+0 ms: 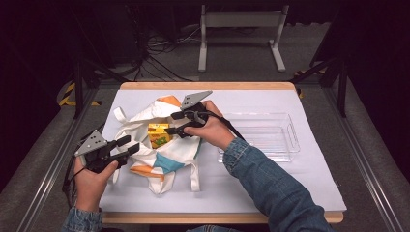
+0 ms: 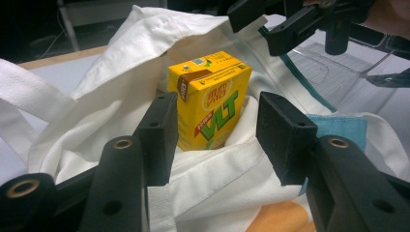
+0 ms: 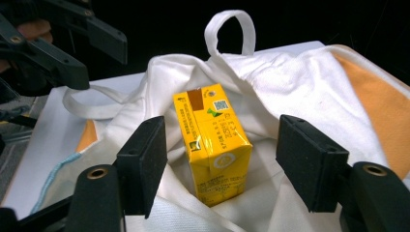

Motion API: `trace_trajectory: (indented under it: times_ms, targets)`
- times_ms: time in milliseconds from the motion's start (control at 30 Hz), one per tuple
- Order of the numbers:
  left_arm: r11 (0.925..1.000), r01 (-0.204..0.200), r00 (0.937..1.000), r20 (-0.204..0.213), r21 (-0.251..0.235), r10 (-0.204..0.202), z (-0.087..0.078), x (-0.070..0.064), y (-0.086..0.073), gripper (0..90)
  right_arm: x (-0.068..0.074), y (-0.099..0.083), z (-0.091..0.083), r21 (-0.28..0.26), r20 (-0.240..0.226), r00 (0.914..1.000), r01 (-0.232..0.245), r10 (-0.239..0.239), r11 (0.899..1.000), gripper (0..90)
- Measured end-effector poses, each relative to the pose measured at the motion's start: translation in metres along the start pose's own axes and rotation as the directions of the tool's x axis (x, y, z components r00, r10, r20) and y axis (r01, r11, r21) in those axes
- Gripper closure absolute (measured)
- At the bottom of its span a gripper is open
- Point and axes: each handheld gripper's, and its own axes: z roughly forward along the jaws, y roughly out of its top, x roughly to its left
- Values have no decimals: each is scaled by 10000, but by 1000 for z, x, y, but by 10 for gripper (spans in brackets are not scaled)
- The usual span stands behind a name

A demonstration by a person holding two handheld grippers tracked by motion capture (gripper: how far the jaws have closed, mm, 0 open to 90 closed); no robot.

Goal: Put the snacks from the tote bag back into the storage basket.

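On the desk (image 1: 270,191), a yellow carton (image 1: 158,135) is seen inside a white cloth bag (image 1: 167,157). Both the left hand-held gripper (image 1: 126,145) and the right hand-held gripper (image 1: 173,123) are held open, empty.

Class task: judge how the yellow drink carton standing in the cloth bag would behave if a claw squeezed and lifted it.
The yellow drink carton looks boxy with flat sides, so pads should grip it squarely. It is probably thin card, denting under hard squeezing. Standing on soft white bag folds, it may tip when nudged.
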Motion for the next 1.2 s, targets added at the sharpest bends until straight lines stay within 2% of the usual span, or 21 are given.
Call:
trace_trajectory:
  times_ms: [567,800,933,1000,1100,1200]
  targets:
    - [9995,-276,9996,-43,-132,275,-4,1,0,479,0,-10,39,804,-98,9995,296,-289,9963,342]
    - [9996,-203,9998,66,-178,204,-4,0,0,470,1,-11,48,975,-14,9992,391,-392,9945,356]
    - [9996,-223,9997,55,-158,224,-4,1,1,452,2,-11,49,1051,8,9990,454,-457,9934,397]
    - [9995,-269,9996,26,-184,270,-4,1,1,418,1,-10,49,1103,-8,9985,553,-555,9924,457]
    - [9994,-228,9997,-11,-243,227,-5,1,1,405,2,-9,49,1137,-34,9983,585,-585,9918,467]
    - [9993,-209,9997,-90,-312,206,-6,2,1,392,1,-8,48,1167,-295,9976,657,-627,9910,512]
